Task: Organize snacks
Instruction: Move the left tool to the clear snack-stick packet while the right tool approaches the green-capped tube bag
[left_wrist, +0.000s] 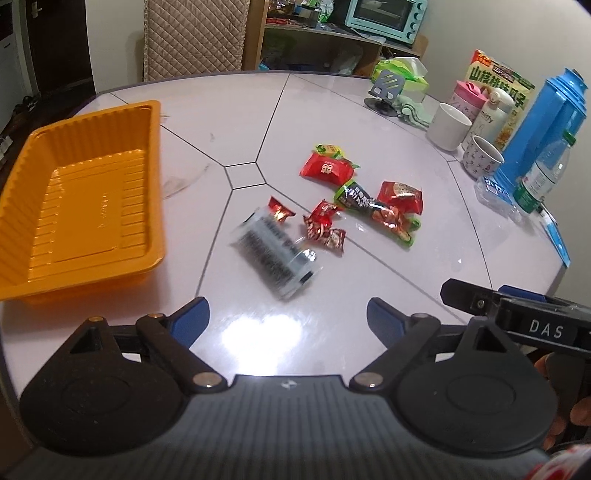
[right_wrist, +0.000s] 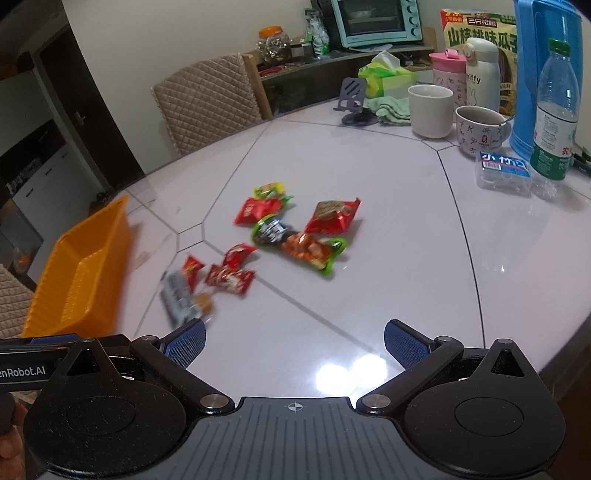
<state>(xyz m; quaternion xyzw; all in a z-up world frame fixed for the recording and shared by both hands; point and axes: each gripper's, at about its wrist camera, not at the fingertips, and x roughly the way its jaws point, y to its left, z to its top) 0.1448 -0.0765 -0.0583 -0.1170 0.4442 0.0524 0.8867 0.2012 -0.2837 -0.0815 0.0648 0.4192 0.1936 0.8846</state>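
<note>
Several snack packets lie loose mid-table. Nearest is a clear packet with dark print (left_wrist: 275, 254) (right_wrist: 181, 297), with small red packets (left_wrist: 325, 229) (right_wrist: 231, 277) beside it. Further off lie a long green-edged packet (left_wrist: 376, 212) (right_wrist: 299, 245), a red square packet (left_wrist: 327, 168) (right_wrist: 255, 212) and another red packet (left_wrist: 400, 195) (right_wrist: 332, 216). An orange tray (left_wrist: 85, 199) (right_wrist: 79, 280) stands at the left with nothing in it. My left gripper (left_wrist: 288, 317) hovers open short of the clear packet. My right gripper (right_wrist: 293, 339) is open too, nothing between its fingers.
Along the right edge stand a white mug (left_wrist: 448, 125) (right_wrist: 430, 110), a patterned cup (right_wrist: 478, 129), a blue jug (left_wrist: 546, 125), a water bottle (right_wrist: 554, 114), flasks, a snack box and tissues. A quilted chair (right_wrist: 207, 99) sits behind the table (left_wrist: 221, 118).
</note>
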